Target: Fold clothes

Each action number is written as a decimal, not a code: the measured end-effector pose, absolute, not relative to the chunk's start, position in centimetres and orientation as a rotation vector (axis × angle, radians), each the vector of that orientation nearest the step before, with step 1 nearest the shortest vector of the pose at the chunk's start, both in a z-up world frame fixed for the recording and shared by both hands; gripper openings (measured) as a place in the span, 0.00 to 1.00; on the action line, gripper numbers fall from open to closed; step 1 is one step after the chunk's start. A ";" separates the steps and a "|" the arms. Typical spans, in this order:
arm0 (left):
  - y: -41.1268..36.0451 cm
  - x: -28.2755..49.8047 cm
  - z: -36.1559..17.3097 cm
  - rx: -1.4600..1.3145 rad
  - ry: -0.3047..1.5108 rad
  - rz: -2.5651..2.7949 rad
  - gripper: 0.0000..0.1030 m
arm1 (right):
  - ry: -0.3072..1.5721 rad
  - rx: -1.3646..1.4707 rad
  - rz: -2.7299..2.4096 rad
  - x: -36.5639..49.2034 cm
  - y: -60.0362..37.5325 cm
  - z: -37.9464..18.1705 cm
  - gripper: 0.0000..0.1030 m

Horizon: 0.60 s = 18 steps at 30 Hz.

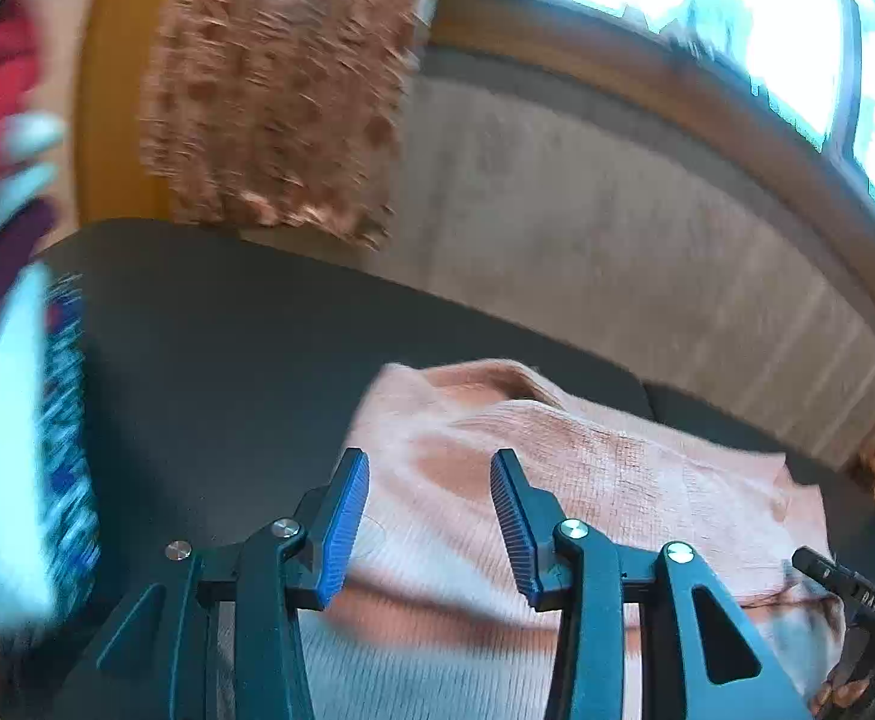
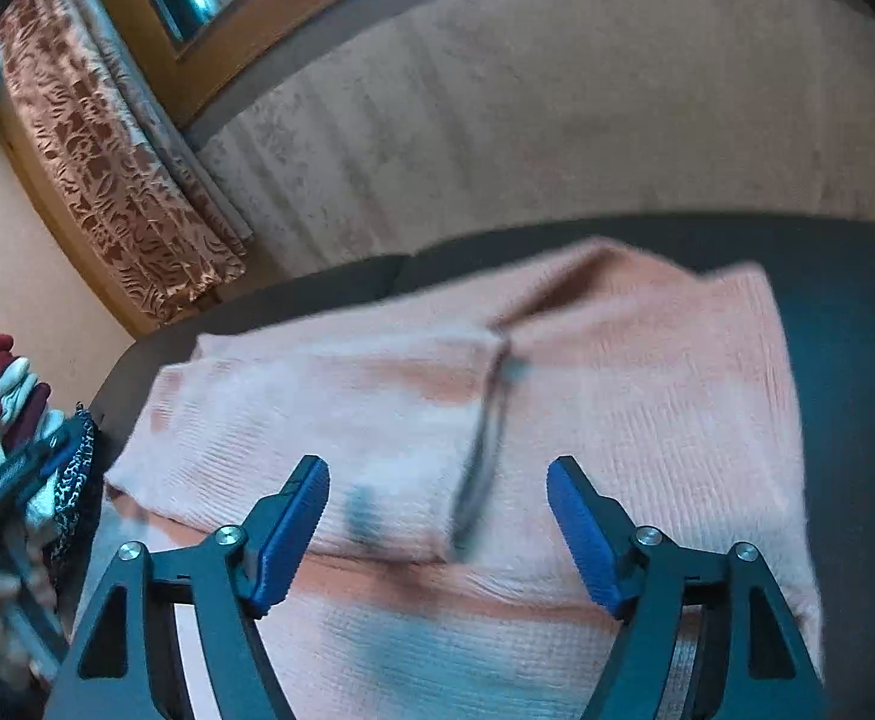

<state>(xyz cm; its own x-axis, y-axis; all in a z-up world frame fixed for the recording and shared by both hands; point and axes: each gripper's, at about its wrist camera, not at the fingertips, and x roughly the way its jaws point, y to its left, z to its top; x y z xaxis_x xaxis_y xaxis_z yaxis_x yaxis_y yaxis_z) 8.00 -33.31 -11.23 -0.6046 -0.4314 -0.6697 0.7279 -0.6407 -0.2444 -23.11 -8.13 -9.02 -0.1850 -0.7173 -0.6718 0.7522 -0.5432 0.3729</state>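
Surface: dark grey matte table top (image 1: 209, 372), rounded at its far corner; a seam shows at its far edge in both views.
Wall: pale beige textured wall (image 2: 557, 120) with faint vertical stripes, just behind the table.
Window: bright pane in an orange-brown wooden frame (image 1: 665, 78), set above the wall.
Curtain: rust and cream patterned curtain (image 2: 113, 180), hanging beside the window frame down to about the level of the table's far edge.
Laundry heap: pile of mixed clothes (image 2: 5, 396) in red, white, dark purple and a blue-and-white print, at the table's left end; blurred in the left wrist view.
Task item: pale pink waffle-knit garment (image 2: 647, 408), lying flat on the table, spread across most of its width.
Garment, lie: one panel is folded over the rest, its edge running across the near part; a darker pink band shows below that edge.
Garment, detail: a dark narrow streak runs down its middle in the right wrist view, too blurred to identify.
Left gripper (image 1: 431, 525): black frame with blue ribbed pads, jaws partly apart, nothing between them; it hangs over the garment's left part.
Right gripper (image 2: 437, 531): same make, jaws wide apart, empty; it hangs over the folded panel, pads clear of the cloth.
Other: the right gripper's black body shows at the right edge of the left wrist view.
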 end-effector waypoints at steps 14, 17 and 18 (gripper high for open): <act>-37.7 1.9 -16.9 1.069 0.361 -2.076 0.41 | -0.138 1.029 -1.782 -24.2 -6.3 -10.2 0.86; -37.1 1.7 -16.7 1.073 0.340 -2.096 0.10 | -0.121 1.025 -1.789 -23.9 -6.5 -10.2 0.86; -37.5 2.0 -16.5 1.049 0.375 -2.085 0.07 | -0.115 1.025 -1.791 -23.8 -6.6 -10.2 0.87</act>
<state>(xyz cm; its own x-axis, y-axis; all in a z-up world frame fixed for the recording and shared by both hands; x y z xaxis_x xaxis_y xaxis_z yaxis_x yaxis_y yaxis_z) 1.98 -37.46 -16.49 -0.3751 -0.4984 -0.7816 0.7395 -0.6694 0.0719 -23.81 -6.63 -10.15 -0.1131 -0.8031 -0.5851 0.7213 -0.4713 0.5075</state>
